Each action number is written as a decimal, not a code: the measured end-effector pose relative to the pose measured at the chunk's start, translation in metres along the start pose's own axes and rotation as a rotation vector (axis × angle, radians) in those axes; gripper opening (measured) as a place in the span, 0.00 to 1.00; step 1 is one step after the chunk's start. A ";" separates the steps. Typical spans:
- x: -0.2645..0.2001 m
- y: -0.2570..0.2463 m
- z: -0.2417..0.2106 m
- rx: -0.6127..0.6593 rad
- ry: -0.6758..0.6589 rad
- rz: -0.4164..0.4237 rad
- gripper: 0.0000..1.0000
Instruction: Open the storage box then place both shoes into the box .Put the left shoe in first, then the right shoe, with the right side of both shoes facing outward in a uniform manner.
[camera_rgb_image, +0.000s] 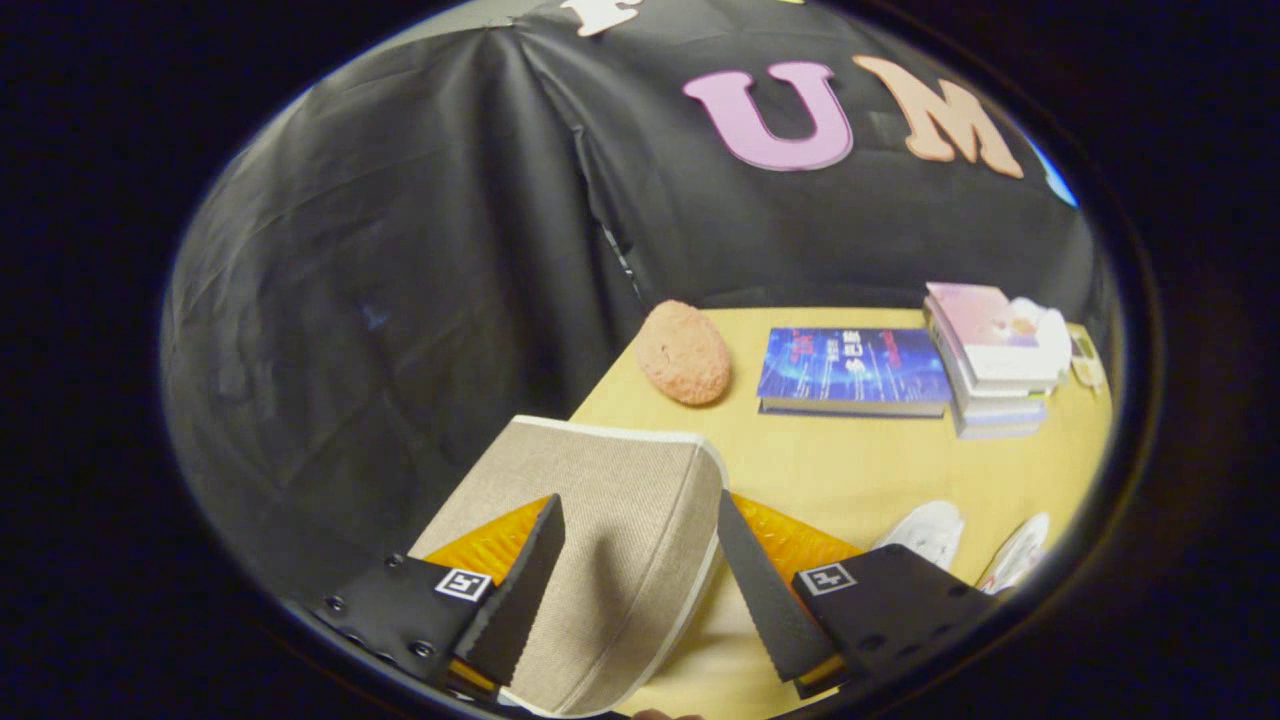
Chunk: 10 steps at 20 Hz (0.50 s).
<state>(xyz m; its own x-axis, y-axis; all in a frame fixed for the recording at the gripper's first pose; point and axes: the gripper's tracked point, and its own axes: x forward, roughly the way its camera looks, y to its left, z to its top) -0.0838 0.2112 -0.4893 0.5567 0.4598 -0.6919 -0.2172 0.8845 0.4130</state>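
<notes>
A beige fabric storage box (620, 470) with white trim along its edge stands at the near corner of the yellow table (860, 470), its lid down. My gripper (638, 498) hovers just over the lid, open wide. One finger is above the lid's surface and casts a shadow on it; the other is level with the lid's right edge. Nothing is held. Two white shoes (930, 535) (1015, 550) lie on the table to the right of the box, beyond the right finger, partly cut off.
A rough orange-pink lump (685, 352) rests beyond the box near the table's far-left edge. A blue book (855, 370) lies flat beside it, and a stack of books (990, 375) with a white item on top sits further right. Black cloth walls close in behind and left.
</notes>
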 end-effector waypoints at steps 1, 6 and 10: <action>0.004 -0.002 -0.005 0.020 0.015 0.004 0.97; 0.010 -0.006 -0.032 0.183 0.085 0.068 0.96; 0.018 -0.009 -0.046 0.357 0.106 0.150 0.97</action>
<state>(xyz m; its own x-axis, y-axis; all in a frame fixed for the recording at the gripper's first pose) -0.1089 0.2149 -0.5328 0.4497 0.6042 -0.6578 0.0130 0.7319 0.6813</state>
